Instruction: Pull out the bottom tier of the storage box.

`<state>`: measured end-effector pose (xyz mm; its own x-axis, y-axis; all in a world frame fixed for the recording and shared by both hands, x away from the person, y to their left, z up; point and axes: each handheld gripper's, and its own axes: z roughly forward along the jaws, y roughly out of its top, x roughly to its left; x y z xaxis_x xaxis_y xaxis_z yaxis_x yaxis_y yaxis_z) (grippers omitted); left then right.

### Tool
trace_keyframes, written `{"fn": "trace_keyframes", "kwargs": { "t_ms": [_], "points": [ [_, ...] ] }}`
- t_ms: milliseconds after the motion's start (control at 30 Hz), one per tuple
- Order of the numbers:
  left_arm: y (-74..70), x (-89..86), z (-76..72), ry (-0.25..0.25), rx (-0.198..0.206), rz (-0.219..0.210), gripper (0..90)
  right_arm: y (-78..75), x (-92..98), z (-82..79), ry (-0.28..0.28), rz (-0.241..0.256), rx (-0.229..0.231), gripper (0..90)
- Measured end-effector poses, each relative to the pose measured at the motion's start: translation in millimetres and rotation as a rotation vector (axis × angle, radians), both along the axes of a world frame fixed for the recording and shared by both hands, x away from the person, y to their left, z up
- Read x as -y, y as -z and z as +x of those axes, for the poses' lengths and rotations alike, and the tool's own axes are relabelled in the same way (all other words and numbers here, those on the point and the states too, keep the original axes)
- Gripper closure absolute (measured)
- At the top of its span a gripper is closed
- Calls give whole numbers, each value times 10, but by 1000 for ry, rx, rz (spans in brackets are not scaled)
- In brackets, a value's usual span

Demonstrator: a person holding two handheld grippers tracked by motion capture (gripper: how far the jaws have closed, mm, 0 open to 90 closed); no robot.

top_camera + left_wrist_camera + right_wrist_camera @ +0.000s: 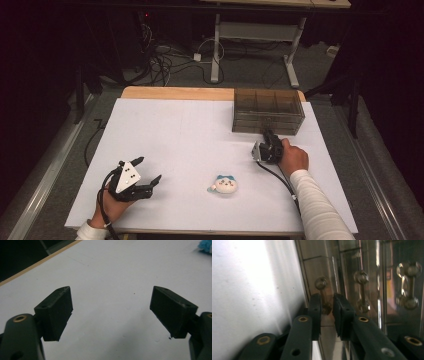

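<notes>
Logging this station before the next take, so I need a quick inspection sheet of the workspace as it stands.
Surface: white board on a wooden table, no spills seen.
Job's things: clear drawer box at the far right; its handle sits between the right gripper's jaws.
Clutter: plush toy lying near the front edge.
Grippers: right gripper nearly closed around the handle; left gripper open, holding nothing.
Cables: one trails from each gripper; a tangle lies on the floor beyond the table.
Surroundings: dark room, desk frame behind.
</notes>
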<state>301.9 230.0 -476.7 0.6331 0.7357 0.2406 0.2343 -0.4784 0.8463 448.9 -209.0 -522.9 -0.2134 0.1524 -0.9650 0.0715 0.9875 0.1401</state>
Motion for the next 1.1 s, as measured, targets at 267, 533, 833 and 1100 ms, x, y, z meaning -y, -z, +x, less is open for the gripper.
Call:
{"fn": "trace_keyframes", "kwargs": {
  "t_ms": [267,533,833,1100],
  "points": [
    [6,26,-2,7,0,13,181,37,-30,-12,-2,-66,38,802],
    [7,15,-11,10,5,16,181,47,-36,-47,-6,-93,50,805],
    [7,-3,-23,1,6,23,181,49,-44,-159,-9,-86,56,805],
    [6,8,-27,-1,7,28,181,30,-34,-289,-10,-60,39,797]
  ]
}}
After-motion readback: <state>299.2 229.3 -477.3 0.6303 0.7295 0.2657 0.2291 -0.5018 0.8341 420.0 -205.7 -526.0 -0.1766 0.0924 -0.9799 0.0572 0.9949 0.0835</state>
